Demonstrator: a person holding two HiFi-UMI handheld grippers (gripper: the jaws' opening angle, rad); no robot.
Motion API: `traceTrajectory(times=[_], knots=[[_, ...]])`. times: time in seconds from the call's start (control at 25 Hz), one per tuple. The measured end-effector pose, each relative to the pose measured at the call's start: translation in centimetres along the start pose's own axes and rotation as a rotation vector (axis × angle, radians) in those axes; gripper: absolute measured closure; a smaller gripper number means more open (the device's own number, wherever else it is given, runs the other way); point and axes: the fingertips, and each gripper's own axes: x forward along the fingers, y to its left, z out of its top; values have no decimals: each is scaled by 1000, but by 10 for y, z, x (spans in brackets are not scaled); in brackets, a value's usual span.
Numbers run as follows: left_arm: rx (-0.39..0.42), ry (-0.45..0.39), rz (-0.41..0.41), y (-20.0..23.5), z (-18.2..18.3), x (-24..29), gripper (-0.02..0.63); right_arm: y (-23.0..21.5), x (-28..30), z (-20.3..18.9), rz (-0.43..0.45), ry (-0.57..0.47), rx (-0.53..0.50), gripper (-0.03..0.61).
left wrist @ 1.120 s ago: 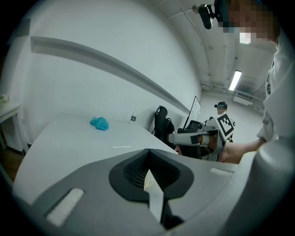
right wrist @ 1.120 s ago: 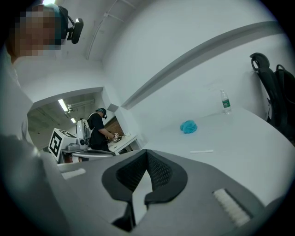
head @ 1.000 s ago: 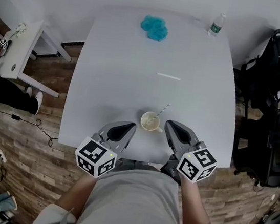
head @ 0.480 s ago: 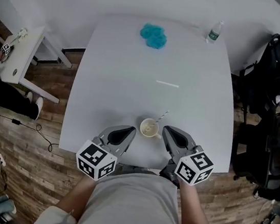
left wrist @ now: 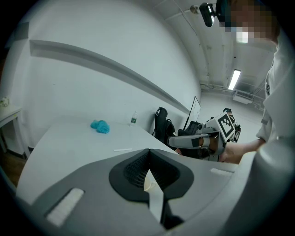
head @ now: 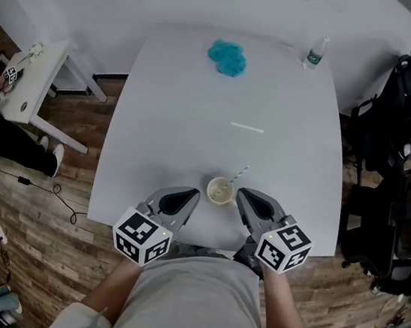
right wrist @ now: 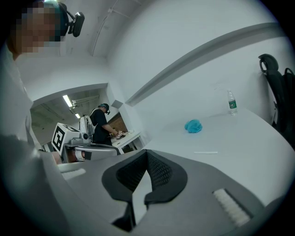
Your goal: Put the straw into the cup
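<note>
A pale cup (head: 220,190) stands near the table's front edge, and a striped straw (head: 240,174) leans out of it to the upper right. A second white straw (head: 246,127) lies flat mid-table; it is the thin white line (left wrist: 122,150) in the left gripper view, and this same straw (right wrist: 205,152) shows in the right gripper view. My left gripper (head: 190,194) is shut and empty just left of the cup. Just right of the cup, my right gripper (head: 243,196) is also shut and empty. Neither gripper view shows the cup.
A blue cloth (head: 227,56) lies at the far middle of the white table (head: 157,130), and a water bottle (head: 316,52) stands at its far right corner. A small side table (head: 27,81) is to the left. Dark bags and chairs (head: 390,147) crowd the right side.
The head view has shifted slightly, so the cup sits a little lower in the picture. Both grippers stay shut on either side of the cup.
</note>
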Motion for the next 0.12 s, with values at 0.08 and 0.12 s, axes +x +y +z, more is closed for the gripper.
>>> traceTrajectory(times=[0.08, 0.12], knots=[[0, 1, -1, -1, -1, -2, 598, 2, 0, -1, 2, 4, -1, 573], [-1, 1, -1, -2, -1, -2, 598, 3, -1, -2, 2, 6, -1, 572]])
